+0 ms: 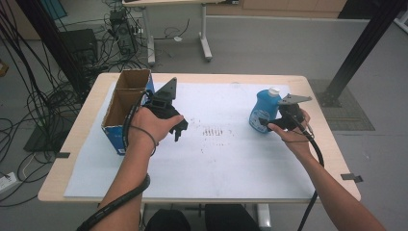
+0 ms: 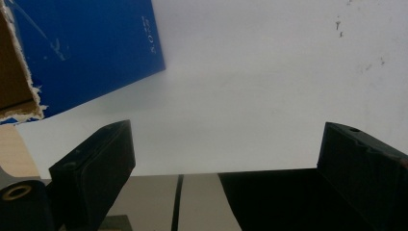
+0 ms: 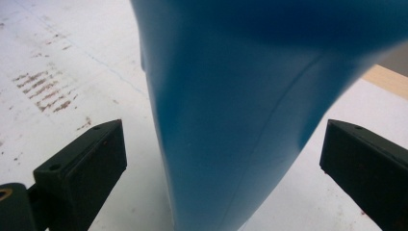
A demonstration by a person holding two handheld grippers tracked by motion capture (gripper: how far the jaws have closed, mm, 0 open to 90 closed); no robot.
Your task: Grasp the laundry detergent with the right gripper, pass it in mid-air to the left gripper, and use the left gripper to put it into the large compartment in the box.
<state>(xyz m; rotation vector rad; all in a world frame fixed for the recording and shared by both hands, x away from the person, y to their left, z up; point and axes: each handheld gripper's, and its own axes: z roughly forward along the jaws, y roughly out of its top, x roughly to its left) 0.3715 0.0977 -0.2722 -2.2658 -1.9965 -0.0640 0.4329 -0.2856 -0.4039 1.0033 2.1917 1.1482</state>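
A blue bottle (image 1: 263, 110) with a white cap stands upright on the white sheet at the right. My right gripper (image 1: 267, 122) is open, its jaws on either side of the bottle's lower body without touching it. In the right gripper view the bottle (image 3: 231, 120) sits between the two black jaws with gaps on both sides. My left gripper (image 1: 179, 129) is open over the white sheet, just right of a blue cardboard box (image 1: 124, 110). In the left gripper view the box's blue wall (image 2: 91, 48) is at upper left and nothing lies between the jaws.
The open-topped box has torn brown inner flaps (image 2: 14, 72). A white sheet (image 1: 216, 159) covers most of the wooden table (image 1: 72, 144) and carries brownish smudges (image 1: 214, 132) in the middle. Cables, table legs and a black post stand on the floor beyond.
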